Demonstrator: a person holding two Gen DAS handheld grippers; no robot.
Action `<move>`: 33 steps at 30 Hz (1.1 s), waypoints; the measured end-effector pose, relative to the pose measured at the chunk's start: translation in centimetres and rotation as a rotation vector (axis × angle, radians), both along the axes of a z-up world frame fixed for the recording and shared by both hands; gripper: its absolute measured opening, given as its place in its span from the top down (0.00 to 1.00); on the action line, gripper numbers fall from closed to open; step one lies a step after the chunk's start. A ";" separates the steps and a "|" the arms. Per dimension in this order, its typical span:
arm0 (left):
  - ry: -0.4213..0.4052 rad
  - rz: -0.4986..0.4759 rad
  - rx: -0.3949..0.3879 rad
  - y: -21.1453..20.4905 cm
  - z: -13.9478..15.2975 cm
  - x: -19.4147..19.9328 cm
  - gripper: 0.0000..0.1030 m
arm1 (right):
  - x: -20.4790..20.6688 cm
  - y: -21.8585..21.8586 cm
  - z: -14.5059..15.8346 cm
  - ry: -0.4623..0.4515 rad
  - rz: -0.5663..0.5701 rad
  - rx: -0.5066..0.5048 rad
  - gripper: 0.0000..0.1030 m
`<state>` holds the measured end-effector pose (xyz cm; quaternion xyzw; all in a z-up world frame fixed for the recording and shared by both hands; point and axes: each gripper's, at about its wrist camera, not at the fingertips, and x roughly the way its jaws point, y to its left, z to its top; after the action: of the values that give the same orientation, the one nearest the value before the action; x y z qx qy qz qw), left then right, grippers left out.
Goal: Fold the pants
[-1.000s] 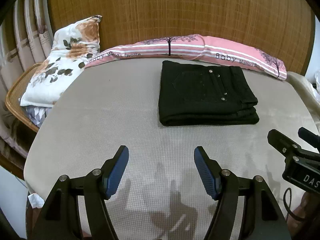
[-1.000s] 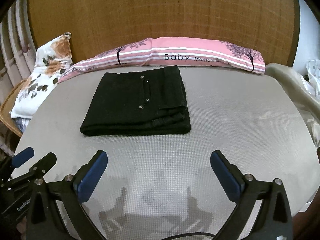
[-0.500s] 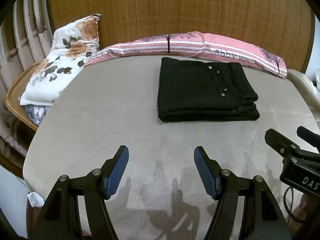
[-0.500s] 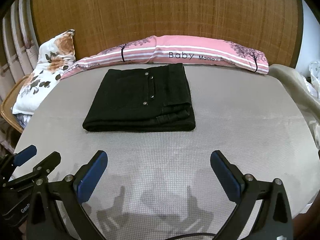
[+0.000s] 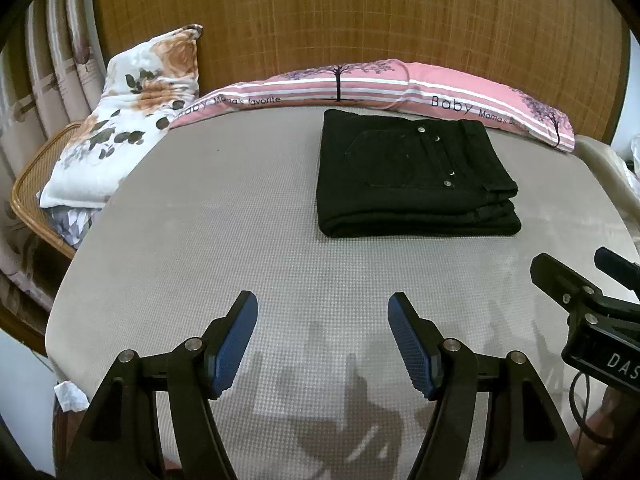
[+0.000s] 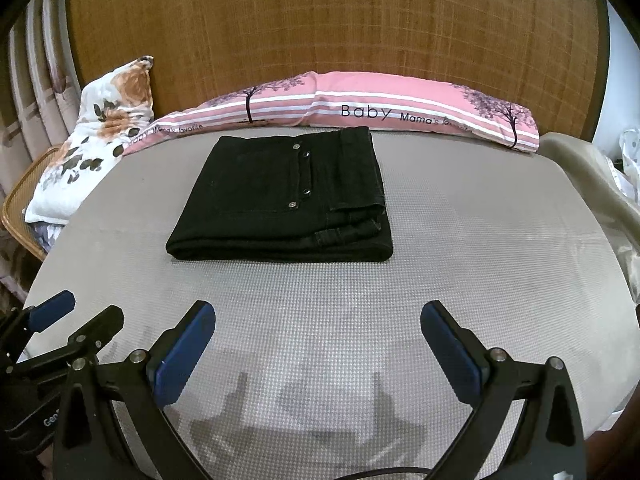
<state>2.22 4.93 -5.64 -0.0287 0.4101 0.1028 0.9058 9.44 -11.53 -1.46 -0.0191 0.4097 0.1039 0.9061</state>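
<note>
we see the black pants folded into a compact rectangle, lying flat on the grey tabletop toward its far edge, just in front of the long pink pillow. 4 metal rivets show on the top layer, and the stacked folded edges face us. the left gripper hangs above the near part of the tabletop with its 2 blue-padded fingers spread and nothing between them. the right gripper hangs beside it, its fingers spread wider, also empty. both are well apart from the pants. a floral pillow leans at the far left, resting on a wicker chair
</note>
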 end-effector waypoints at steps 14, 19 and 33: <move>0.001 -0.002 -0.001 0.0 0.0 -0.2 0.34 | -0.2 0.3 0.0 0.001 0.006 -0.003 0.01; 0.005 -0.006 0.001 0.0 -0.2 -0.6 0.34 | -0.2 0.3 0.0 0.004 0.007 -0.005 0.01; 0.005 -0.009 0.006 0.2 -0.2 -0.8 0.34 | -0.3 0.4 -0.3 0.007 0.011 -0.005 0.01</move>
<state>1.47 5.09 -5.85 -0.0240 0.4122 0.0998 0.9053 9.18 -11.12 -1.74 -0.0232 0.4129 0.1081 0.9040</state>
